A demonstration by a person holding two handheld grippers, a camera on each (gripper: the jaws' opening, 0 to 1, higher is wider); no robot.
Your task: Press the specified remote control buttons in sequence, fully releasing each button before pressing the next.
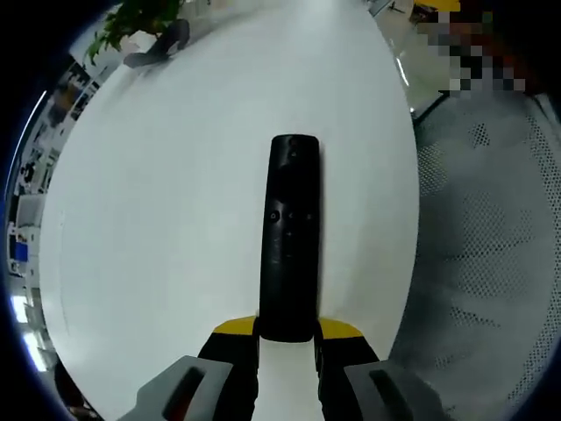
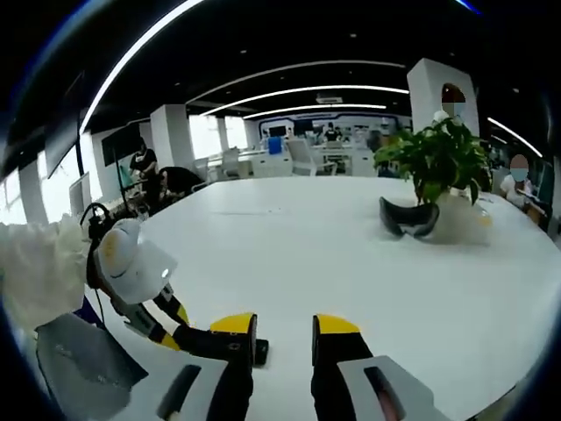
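Note:
A black remote control (image 1: 290,237) lies lengthwise on the white table (image 1: 158,228), buttons facing up. Its near end sits between the yellow-tipped jaws of my left gripper (image 1: 287,330), which is shut on it. In the right gripper view the left gripper (image 2: 172,323) reaches in from the left, with the remote (image 2: 209,341) sticking out of it low over the table (image 2: 333,254). The remote's far end passes behind the left jaw of my right gripper (image 2: 285,326). The right gripper is open, nothing between its jaws, just right of the remote's tip.
A potted plant (image 2: 438,158) and a dark headset-like object (image 2: 408,219) stand at the far right of the table; the same plant (image 1: 140,22) shows far off in the left gripper view. A grey mesh chair (image 1: 491,228) sits beyond the table edge. People sit in the office behind.

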